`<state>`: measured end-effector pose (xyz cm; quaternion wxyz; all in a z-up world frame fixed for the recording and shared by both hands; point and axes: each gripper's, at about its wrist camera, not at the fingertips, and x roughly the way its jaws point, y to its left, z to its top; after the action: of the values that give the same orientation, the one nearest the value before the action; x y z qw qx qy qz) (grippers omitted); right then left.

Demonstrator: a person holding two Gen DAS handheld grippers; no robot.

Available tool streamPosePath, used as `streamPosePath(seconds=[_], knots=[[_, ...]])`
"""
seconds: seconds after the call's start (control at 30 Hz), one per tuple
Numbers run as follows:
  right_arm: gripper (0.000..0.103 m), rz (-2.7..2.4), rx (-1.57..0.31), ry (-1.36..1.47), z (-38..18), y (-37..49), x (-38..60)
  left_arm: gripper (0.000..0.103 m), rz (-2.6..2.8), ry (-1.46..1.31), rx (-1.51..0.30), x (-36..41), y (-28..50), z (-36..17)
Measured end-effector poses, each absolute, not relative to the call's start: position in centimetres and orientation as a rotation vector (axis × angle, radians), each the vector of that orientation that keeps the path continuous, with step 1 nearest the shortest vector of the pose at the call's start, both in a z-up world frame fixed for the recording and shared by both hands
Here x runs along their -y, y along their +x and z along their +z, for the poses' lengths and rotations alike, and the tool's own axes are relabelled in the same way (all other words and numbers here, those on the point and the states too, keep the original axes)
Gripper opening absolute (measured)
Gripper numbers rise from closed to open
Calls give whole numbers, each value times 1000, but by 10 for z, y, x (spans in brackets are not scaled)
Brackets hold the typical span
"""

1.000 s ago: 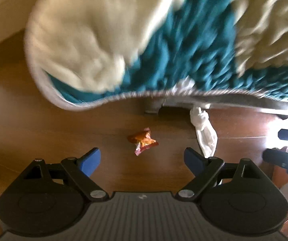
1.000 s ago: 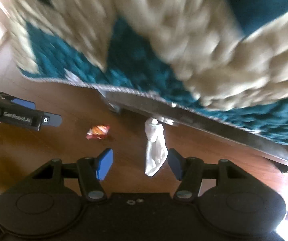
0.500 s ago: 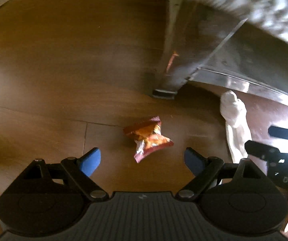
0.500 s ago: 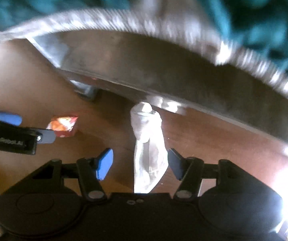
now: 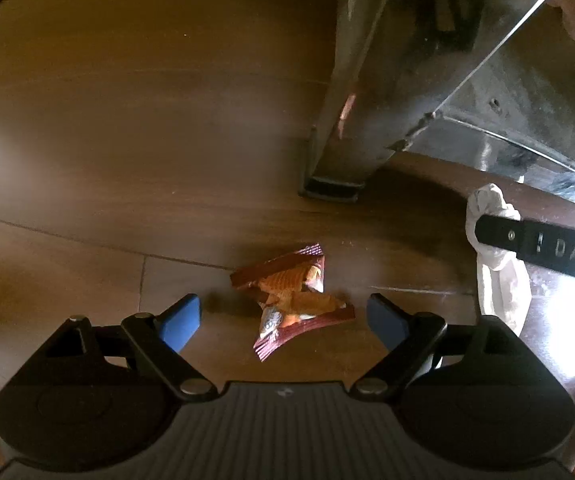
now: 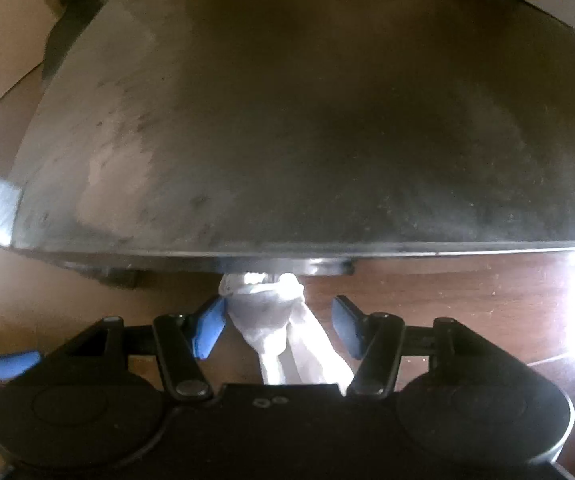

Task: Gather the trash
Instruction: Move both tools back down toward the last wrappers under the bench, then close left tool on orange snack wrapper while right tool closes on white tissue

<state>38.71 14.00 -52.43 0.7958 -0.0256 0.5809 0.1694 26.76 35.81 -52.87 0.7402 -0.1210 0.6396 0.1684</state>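
Left gripper (image 5: pixel 283 316) closing, pads either side of orange snack wrapper (image 5: pixel 293 300) on floor (image 5: pixel 127 140), not touching. Right gripper (image 6: pixel 277 328) closing around white crumpled tissue (image 6: pixel 271 320) beside metal frame (image 6: pixel 287 140), left pad just touching.

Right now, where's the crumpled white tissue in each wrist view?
Left wrist: crumpled white tissue at the right edge on the wooden floor, partly crossed by a black finger of the other hand-held gripper.
Right wrist: bottom centre, between the blue pads of the right hand-held gripper, jaws closing, not yet clamped.
Shared landmark: the grey metal furniture frame just beyond the tissue, which fills the upper half of the right view.
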Motion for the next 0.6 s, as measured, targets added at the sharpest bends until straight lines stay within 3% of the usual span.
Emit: streamPosePath(seconds=[0.1,0.17,0.33,0.6], knots=[[55,375,-1268,-56,-528,390,-139,67,358,-280,-1419,-359,269,-533],[32,397,-1279,-81,-530,390,-139,58,346,-290,-1424,-360,269,-535],[19,400,-1301,-77,-532,394,-132,46,326,-277,-1420,-363,270,-535],[12,454,-1355,-239,-526,381,-125,43,313,-258,-1415,-361,261,-522]])
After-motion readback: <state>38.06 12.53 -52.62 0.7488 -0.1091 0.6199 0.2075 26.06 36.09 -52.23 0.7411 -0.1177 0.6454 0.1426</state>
